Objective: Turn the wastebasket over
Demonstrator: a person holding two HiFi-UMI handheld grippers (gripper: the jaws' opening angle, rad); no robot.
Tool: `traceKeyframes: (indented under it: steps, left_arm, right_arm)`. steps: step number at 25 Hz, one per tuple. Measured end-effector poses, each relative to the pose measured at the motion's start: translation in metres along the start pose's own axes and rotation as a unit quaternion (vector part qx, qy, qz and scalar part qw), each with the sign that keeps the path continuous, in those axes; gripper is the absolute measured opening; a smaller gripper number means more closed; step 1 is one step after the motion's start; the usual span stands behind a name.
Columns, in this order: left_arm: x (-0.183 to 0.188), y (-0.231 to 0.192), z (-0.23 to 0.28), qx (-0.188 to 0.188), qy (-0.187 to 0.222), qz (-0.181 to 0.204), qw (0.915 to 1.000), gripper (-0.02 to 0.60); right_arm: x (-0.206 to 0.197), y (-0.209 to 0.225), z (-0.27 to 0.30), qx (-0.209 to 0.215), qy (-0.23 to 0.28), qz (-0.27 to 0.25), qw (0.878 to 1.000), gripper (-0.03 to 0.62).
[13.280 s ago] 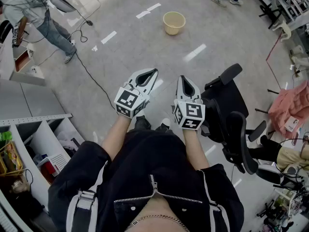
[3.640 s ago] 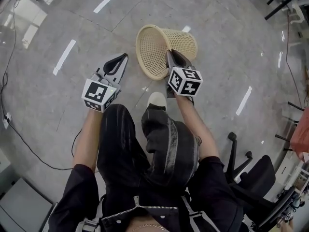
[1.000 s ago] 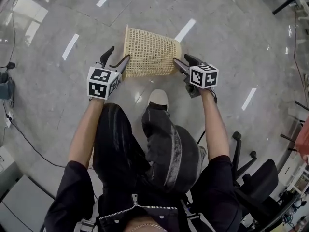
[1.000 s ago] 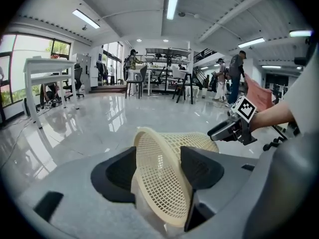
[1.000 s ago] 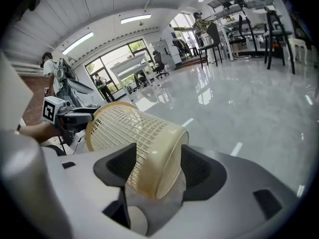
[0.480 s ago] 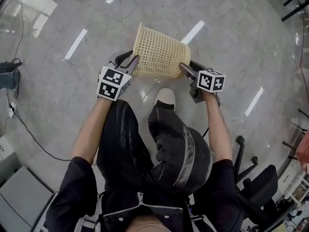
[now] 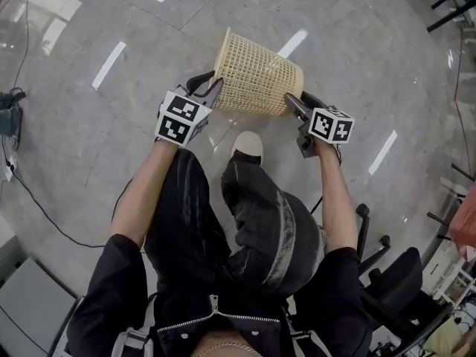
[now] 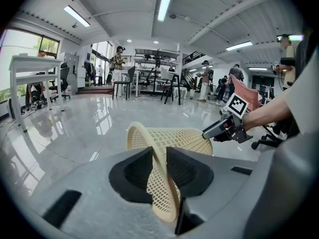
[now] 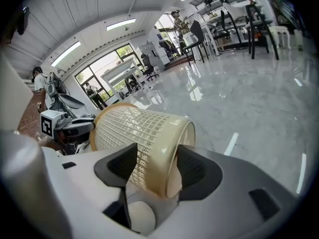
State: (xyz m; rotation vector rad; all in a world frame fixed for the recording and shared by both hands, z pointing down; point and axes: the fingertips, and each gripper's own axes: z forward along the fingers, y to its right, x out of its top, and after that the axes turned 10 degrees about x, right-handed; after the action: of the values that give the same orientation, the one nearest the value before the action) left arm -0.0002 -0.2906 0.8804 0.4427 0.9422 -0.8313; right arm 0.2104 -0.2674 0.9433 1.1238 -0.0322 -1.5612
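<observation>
One wastebasket point(image 7: 256, 73), right claw point(image 7: 297, 101), left claw point(image 7: 208, 86) closing

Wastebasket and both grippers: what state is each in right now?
wastebasket: tipped on its side, mouth to the person's left, base to the right, gripped at both ends.
left gripper: fingers have just been closing, now shut on the mouth rim.
right gripper: fingers shut on the base edge.

Both arms forward, left hand-held gripper point(image 7: 210, 88) just closed onto wastebasket point(image 7: 256, 76) rim, right hand-held gripper point(image 7: 295, 101) on its base.
</observation>
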Motion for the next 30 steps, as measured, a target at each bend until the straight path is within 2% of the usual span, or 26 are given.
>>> traceKeyframes:
  steps: [5,11,17,19,21,26,30]
  left_arm:
    - [0.013,0.031,0.021,-0.046,0.008,-0.007,0.9989,0.094]
    - [0.018,0.073,0.049,-0.096,0.004,-0.037,0.9947,0.100]
    - [-0.001,0.070,0.071,-0.110,0.000,-0.075,0.9911,0.103]
    - [-0.005,0.060,0.073,-0.110,0.001,-0.087,0.9901,0.101]
    - [-0.011,0.051,0.073,-0.104,-0.002,-0.083,0.9911,0.101]
    - [-0.027,0.032,0.067,-0.086,-0.013,-0.075,0.9934,0.115]
    - [-0.031,0.004,0.049,-0.057,0.007,-0.096,0.9937,0.115]
  right_arm:
    - [0.033,0.012,-0.051,-0.053,0.018,-0.041,0.998,0.255]
    - [0.073,0.019,-0.111,-0.113,0.036,-0.079,0.990,0.255]
    - [0.090,-0.005,-0.116,-0.142,0.009,-0.177,0.974,0.255]
    - [0.094,-0.013,-0.108,-0.146,0.011,-0.201,0.969,0.253]
    - [0.098,-0.020,-0.101,-0.149,0.013,-0.220,0.964,0.215]
    - [0.106,-0.041,-0.078,-0.140,0.001,-0.257,0.956,0.213]
    - [0.111,-0.064,-0.056,-0.138,-0.012,-0.307,0.941,0.213]
